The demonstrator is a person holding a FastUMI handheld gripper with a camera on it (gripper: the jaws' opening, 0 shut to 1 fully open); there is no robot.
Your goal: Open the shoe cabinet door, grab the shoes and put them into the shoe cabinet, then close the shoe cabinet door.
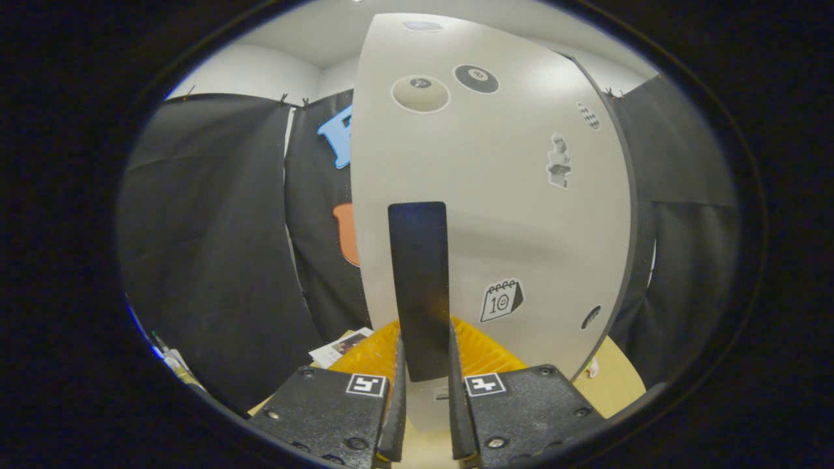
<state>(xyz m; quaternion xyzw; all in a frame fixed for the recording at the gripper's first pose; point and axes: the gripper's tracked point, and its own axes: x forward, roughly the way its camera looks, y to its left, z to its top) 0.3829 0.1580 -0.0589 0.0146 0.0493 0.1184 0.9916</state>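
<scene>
The white shoe cabinet door point(521, 215), dotted with stickers, stands close in front of me. A dark flat handle point(419, 260) juts out from its face toward me. My gripper point(423, 355) is shut on the near end of this handle, one finger pressing each side. The door's dark edge point(629, 215) shows on the right. A yellow ribbed thing point(374, 352) lies low just past the fingers, partly hidden by the door and handle; I cannot tell whether it is a shoe.
Black cloth walls hang left point(215, 260) and right point(690, 260) of the door. A printed paper point(339, 346) lies on the tan surface point(616, 384) beside the yellow thing.
</scene>
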